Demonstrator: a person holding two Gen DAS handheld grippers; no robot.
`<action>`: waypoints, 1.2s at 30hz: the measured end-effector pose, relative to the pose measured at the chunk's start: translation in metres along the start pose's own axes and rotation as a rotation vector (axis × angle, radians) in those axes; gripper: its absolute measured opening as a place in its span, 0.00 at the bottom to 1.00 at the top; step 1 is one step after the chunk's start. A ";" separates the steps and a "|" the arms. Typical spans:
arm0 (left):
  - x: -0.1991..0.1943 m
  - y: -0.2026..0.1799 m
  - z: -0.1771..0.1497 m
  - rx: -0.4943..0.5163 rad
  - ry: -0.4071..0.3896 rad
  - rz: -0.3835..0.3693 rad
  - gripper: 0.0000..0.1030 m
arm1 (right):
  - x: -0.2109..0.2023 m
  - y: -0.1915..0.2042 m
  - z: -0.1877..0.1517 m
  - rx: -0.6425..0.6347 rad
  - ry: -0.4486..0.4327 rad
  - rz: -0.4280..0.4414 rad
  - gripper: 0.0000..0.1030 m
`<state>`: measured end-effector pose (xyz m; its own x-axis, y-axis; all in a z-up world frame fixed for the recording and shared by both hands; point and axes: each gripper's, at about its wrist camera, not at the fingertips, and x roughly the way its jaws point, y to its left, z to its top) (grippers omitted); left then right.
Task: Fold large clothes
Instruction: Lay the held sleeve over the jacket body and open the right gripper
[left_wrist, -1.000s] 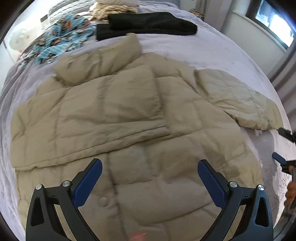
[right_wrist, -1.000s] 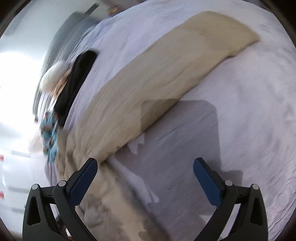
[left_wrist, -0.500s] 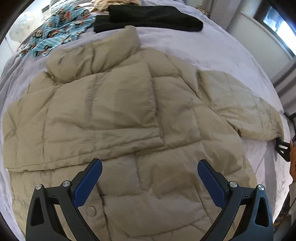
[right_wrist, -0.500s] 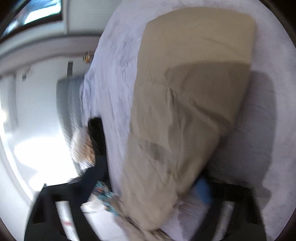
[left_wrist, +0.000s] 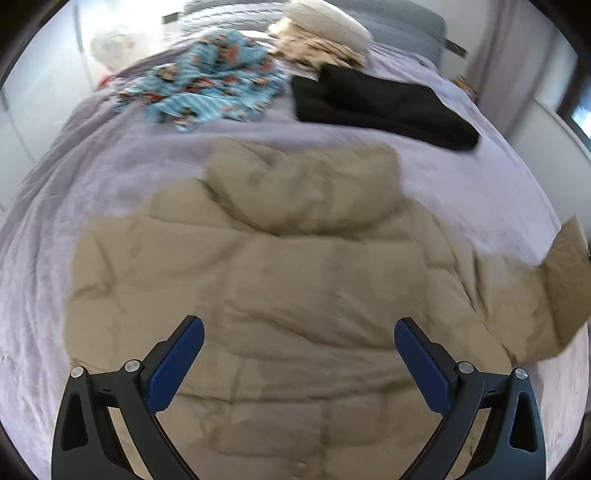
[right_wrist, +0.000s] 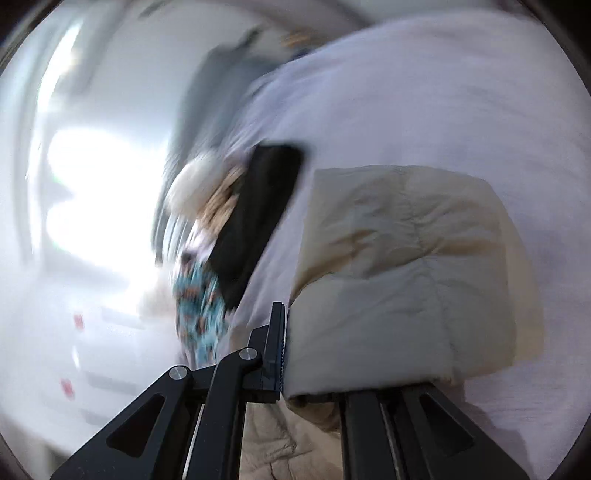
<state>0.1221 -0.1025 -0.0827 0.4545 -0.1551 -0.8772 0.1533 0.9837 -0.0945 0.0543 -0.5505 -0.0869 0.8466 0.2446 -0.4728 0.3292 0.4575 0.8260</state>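
A large beige puffer jacket (left_wrist: 295, 280) lies spread on a lilac bed (left_wrist: 110, 166), collar towards the far side. My left gripper (left_wrist: 299, 354) is open and empty above the jacket's lower middle. The jacket's right sleeve (left_wrist: 554, 295) is lifted at the right edge of the left wrist view. In the right wrist view, my right gripper (right_wrist: 291, 350) is shut on that sleeve (right_wrist: 399, 273) near its cuff and holds it up above the bed (right_wrist: 424, 92).
On the far side of the bed lie a folded black garment (left_wrist: 384, 107), a blue patterned cloth (left_wrist: 210, 81) and a cream and tan pile (left_wrist: 325, 40). A white wall is at the left, a curtain (left_wrist: 517, 55) at the far right.
My right gripper has closed on the sleeve's end and lifted it off the bed. My left gripper has tilted up towards the collar and stays open.
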 end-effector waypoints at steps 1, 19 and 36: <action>0.000 0.009 0.003 -0.014 -0.008 0.007 1.00 | 0.017 0.033 -0.010 -0.114 0.026 -0.012 0.09; 0.047 0.092 -0.020 -0.141 0.069 -0.008 1.00 | 0.208 0.093 -0.243 -0.689 0.510 -0.277 0.09; 0.055 0.125 -0.009 -0.234 0.049 -0.125 1.00 | 0.134 0.041 -0.148 -0.133 0.281 -0.174 0.07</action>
<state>0.1578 0.0129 -0.1469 0.4005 -0.2779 -0.8731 -0.0043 0.9523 -0.3051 0.1196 -0.3722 -0.1616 0.6283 0.3701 -0.6843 0.3854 0.6160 0.6870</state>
